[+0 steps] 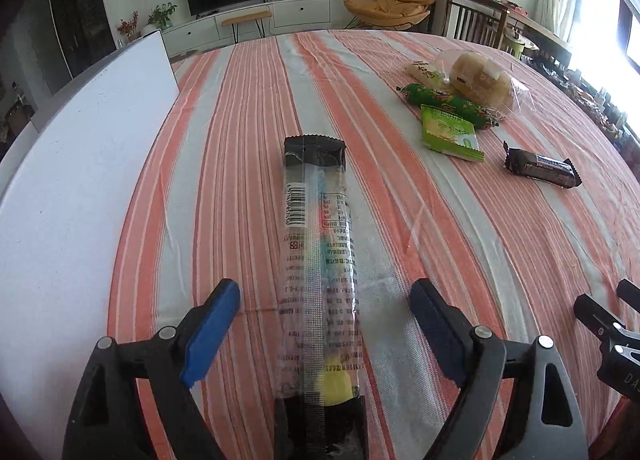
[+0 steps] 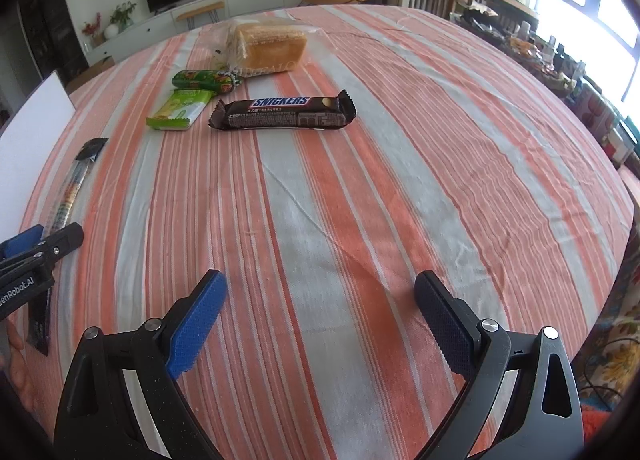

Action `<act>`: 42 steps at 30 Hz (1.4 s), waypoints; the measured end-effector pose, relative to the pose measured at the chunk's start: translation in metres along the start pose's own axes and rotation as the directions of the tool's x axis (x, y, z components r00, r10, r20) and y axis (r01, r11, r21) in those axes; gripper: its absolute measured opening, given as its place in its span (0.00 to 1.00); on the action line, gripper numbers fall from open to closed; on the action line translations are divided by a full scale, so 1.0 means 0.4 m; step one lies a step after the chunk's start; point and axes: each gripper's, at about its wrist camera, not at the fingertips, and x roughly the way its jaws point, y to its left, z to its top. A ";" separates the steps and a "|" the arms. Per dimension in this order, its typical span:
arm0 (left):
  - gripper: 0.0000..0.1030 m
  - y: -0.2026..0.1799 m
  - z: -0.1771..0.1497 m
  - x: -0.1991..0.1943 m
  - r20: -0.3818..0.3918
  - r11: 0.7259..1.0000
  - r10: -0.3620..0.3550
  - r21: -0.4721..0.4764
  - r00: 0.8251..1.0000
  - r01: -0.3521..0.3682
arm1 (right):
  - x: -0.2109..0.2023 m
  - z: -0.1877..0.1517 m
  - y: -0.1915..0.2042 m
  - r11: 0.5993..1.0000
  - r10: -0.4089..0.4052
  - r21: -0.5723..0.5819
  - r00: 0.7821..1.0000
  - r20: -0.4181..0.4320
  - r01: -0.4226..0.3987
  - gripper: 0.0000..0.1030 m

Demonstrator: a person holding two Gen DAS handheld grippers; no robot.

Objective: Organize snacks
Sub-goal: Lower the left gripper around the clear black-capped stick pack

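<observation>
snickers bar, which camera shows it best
The right wrist view: the Snickers bar lies near centre, side-on, with its logo readable. In the left wrist view the same bar sits small near the right edge, slanted, its lettering hardly legible.

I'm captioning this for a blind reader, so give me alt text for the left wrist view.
The left gripper hangs open over a long clear snack packet lying lengthwise between its blue pads on an orange-and-white striped tablecloth. Farther right lie a green wafer pack, a green sausage, bagged bread and a Snickers bar; a white board lies left.
</observation>
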 end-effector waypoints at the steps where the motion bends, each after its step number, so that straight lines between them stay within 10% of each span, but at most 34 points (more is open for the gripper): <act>1: 0.94 0.017 0.002 0.008 0.007 1.000 -0.008 -0.027 1.000 0.008 | -0.001 -0.001 0.001 1.000 0.001 -0.001 1.000 -0.001 -0.001 0.94; 42: 1.00 0.024 0.007 0.020 0.013 1.000 -0.006 -0.023 1.000 0.006 | -0.003 -0.003 0.003 1.000 0.001 -0.002 1.000 -0.001 -0.001 0.94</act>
